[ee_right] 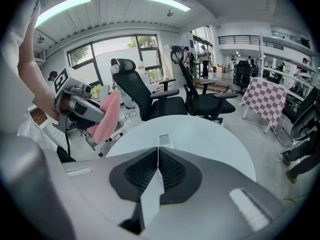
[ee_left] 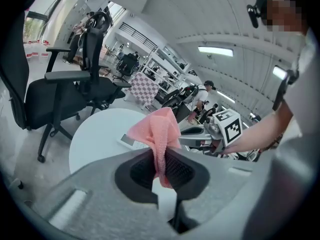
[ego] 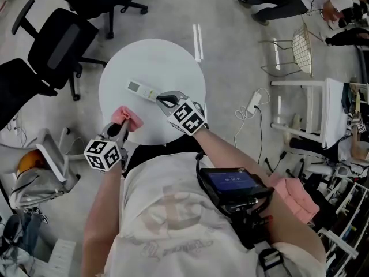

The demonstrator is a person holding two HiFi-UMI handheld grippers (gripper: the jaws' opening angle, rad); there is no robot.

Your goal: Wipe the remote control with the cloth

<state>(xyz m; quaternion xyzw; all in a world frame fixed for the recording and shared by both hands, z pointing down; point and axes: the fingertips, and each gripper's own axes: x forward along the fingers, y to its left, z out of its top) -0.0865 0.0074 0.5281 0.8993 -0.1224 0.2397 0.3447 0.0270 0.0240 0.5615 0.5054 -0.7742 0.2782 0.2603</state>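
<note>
The pink cloth (ee_left: pixel 155 131) is pinched in the closed left gripper (ee_left: pixel 161 156), held above the near edge of the round desk (ego: pixel 173 62). The remote control (ego: pixel 142 89) lies flat on the desk, and the right gripper (ego: pixel 163 101) is shut on nothing at its near end. Left unpinned, the remote could be shoved across the smooth top by a wiping stroke, or the cloth dragged from its narrow pinch.

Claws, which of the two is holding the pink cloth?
The left claw: the pink cloth is pinched between its jaws. The right claw is shut on nothing.
</note>
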